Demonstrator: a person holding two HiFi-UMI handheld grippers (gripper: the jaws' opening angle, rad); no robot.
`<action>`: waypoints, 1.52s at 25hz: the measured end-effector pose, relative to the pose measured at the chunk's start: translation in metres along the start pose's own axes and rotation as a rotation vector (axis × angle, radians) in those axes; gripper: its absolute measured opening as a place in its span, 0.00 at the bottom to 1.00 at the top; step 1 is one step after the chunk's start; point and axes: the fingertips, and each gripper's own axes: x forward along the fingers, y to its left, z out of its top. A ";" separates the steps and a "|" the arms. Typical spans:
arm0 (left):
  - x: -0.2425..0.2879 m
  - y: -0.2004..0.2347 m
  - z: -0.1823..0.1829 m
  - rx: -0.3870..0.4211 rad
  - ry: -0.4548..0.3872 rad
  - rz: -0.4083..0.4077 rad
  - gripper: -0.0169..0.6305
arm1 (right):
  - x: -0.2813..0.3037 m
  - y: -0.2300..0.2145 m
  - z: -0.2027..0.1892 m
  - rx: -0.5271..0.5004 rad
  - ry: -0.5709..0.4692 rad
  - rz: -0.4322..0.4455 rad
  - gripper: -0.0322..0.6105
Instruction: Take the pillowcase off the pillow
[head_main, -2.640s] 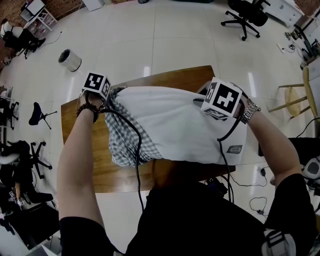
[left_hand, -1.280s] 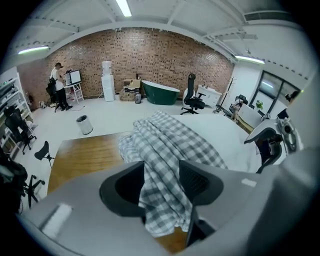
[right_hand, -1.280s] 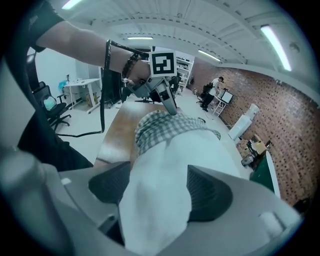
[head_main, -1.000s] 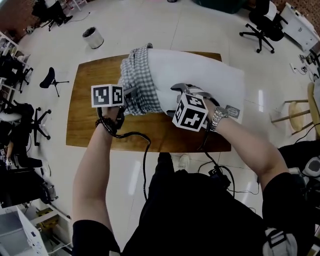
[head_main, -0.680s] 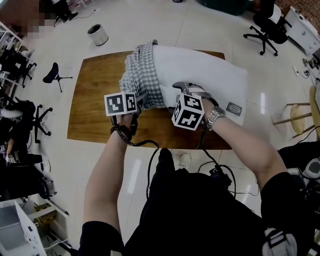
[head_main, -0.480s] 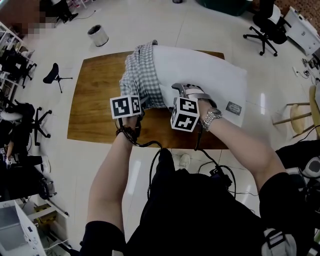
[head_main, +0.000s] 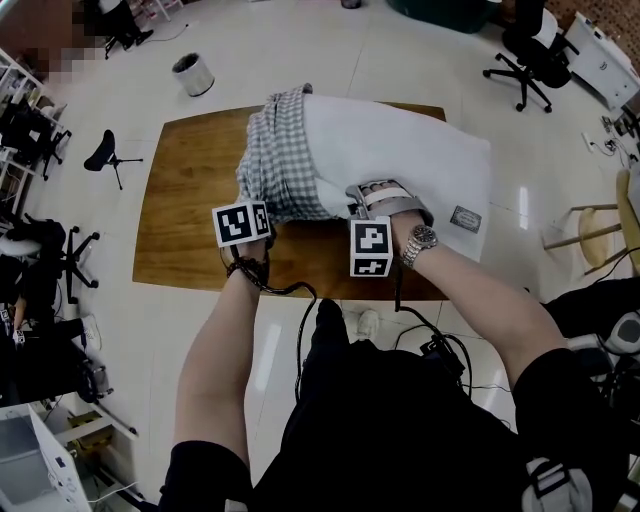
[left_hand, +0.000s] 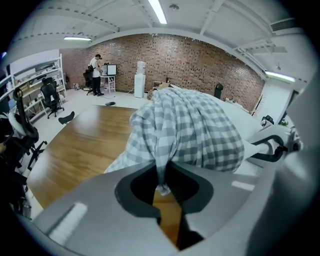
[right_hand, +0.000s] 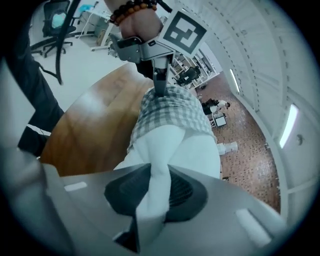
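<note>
A white pillow lies across the wooden table, with the checkered pillowcase bunched over its left end. My left gripper is at the case's near edge. Its jaws are closing, and the left gripper view shows them pinching a fold of checkered pillowcase. Beside it, my right gripper is at the pillow's near edge. Its jaws are closing too, and the right gripper view shows them pinching a ridge of the white pillow. The pillowcase lies just beyond.
A small label hangs at the pillow's right corner. On the floor around the table are a round bin, a stool, office chairs, a wooden chair and cables.
The pillow came down from the air onto the table. My left gripper moved right to the pillowcase's edge. Both jaws went from wide apart to closed on fabric.
</note>
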 end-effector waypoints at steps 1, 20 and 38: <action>-0.002 0.006 -0.001 -0.018 -0.004 0.003 0.10 | -0.004 -0.001 -0.003 -0.010 -0.010 -0.022 0.15; -0.058 0.127 -0.005 -0.149 -0.036 0.183 0.07 | -0.059 -0.005 -0.054 -0.011 -0.093 -0.059 0.09; -0.120 0.208 -0.023 -0.241 0.001 0.442 0.07 | -0.077 0.004 -0.106 0.061 -0.066 -0.021 0.10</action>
